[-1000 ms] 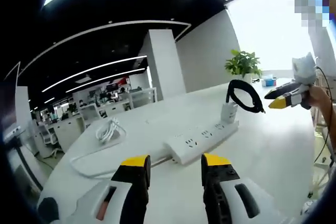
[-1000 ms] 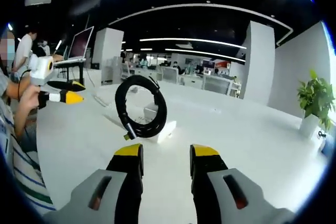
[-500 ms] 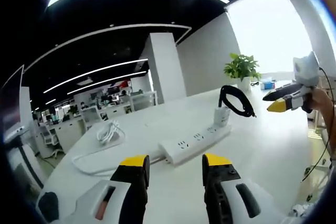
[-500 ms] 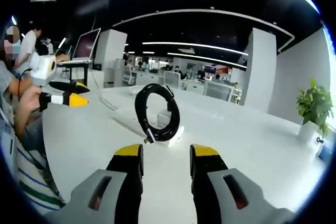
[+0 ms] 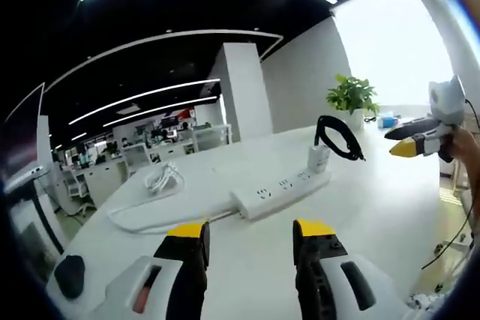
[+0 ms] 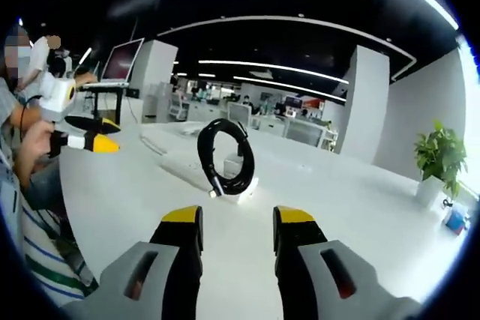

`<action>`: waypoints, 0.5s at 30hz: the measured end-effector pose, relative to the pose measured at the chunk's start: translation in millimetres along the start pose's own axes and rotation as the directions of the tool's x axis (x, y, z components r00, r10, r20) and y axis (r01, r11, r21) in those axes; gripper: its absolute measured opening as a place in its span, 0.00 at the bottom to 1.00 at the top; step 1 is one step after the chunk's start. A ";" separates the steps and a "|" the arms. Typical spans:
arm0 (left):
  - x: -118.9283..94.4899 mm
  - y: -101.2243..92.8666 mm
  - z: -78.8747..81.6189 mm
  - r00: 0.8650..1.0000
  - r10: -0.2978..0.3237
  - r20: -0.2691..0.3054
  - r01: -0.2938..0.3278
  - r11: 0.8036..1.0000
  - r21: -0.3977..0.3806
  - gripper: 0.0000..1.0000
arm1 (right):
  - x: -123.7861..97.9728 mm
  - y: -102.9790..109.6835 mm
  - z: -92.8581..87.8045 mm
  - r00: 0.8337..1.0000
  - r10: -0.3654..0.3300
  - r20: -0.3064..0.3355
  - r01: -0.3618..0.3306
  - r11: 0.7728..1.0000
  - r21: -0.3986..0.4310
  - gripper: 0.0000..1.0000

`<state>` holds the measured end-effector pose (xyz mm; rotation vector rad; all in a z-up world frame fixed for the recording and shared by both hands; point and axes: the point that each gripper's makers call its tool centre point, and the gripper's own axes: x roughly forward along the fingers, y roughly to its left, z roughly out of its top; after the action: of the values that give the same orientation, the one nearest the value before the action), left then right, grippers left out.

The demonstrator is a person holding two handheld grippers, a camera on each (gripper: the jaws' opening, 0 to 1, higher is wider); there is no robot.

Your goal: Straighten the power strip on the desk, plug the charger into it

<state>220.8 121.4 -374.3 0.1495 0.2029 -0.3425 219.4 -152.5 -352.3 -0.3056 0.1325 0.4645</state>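
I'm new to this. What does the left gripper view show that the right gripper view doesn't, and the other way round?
Left gripper view alone: a coiled white cable and a dark mouse on the desk.
Right gripper view alone: a monitor on a stand, and a person's striped sleeve.
Both: the white power strip with the charger standing in it, its black cable loop, a potted plant, the white desk.

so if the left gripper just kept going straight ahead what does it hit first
Most likely the white power strip, lying on the desk ahead of the open left gripper; the depth is hard to judge.
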 end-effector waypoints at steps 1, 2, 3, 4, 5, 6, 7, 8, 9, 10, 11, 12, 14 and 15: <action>-0.1 0.2 -0.5 1.000 0.001 -0.001 -0.001 1.000 -0.001 0.45 | -0.5 -0.3 -0.4 1.000 -0.001 -0.001 0.001 1.000 0.000 0.37; -0.5 0.9 -2.4 1.000 0.004 -0.007 -0.004 1.000 -0.003 0.46 | -3.0 -1.5 -2.0 1.000 -0.007 -0.001 0.007 1.000 0.007 0.37; -1.2 1.5 -3.4 1.000 0.006 -0.009 -0.006 1.000 -0.003 0.46 | -3.9 -1.6 -2.7 1.000 -0.007 -0.001 0.007 1.000 0.011 0.37; -2.0 1.9 -4.3 1.000 0.009 -0.011 -0.009 1.000 -0.002 0.46 | -5.1 -1.3 -3.8 1.000 -0.005 0.000 0.005 1.000 0.020 0.37; -3.3 2.1 -5.2 1.000 0.013 -0.013 -0.013 1.000 -0.001 0.47 | -6.3 -1.1 -5.0 1.000 -0.004 -0.001 0.004 1.000 0.027 0.37; -4.9 2.2 -5.6 1.000 0.016 -0.013 -0.016 1.000 -0.001 0.47 | -7.5 -0.9 -6.1 1.000 -0.005 -0.002 0.005 0.999 0.032 0.37; -6.5 2.4 -5.8 1.000 0.020 -0.013 -0.020 1.000 0.000 0.48 | -8.7 -0.9 -7.3 1.000 -0.007 -0.003 0.007 0.999 0.036 0.37; -8.0 2.5 -6.1 1.000 0.023 -0.013 -0.023 1.000 0.002 0.48 | -10.4 -1.1 -8.9 1.000 -0.012 -0.006 0.012 0.999 0.037 0.37; -9.7 2.7 -6.1 1.000 0.026 -0.013 -0.026 1.000 0.003 0.48 | -11.7 -1.3 -10.0 1.000 -0.015 -0.008 0.016 0.999 0.039 0.37; -12.1 2.8 -6.0 1.000 0.028 -0.011 -0.028 1.000 0.001 0.48 | -12.9 -1.4 -10.8 1.000 -0.018 -0.008 0.019 0.999 0.042 0.37; -14.1 2.7 -5.8 1.000 0.029 -0.010 -0.029 1.000 -0.001 0.49 | -14.1 -1.5 -11.4 1.000 -0.020 -0.008 0.020 0.999 0.046 0.37; -15.4 2.4 -5.6 1.000 0.029 -0.009 -0.029 1.000 -0.003 0.49 | -14.8 -1.5 -11.9 1.000 -0.021 -0.008 0.021 0.999 0.048 0.37; -19.1 2.1 -5.0 0.999 0.032 -0.004 -0.032 0.999 -0.005 0.49 | -17.0 -1.3 -13.3 1.000 -0.023 -0.010 0.024 0.998 0.054 0.37; -20.7 2.2 -4.6 0.999 0.033 -0.003 -0.033 0.999 -0.003 0.49 | -18.4 -1.1 -14.3 1.000 -0.024 -0.011 0.025 0.998 0.057 0.37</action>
<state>201.7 130.8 -373.9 0.1500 0.2032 -0.3087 202.8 -165.6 -362.0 -0.2534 0.1515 0.4344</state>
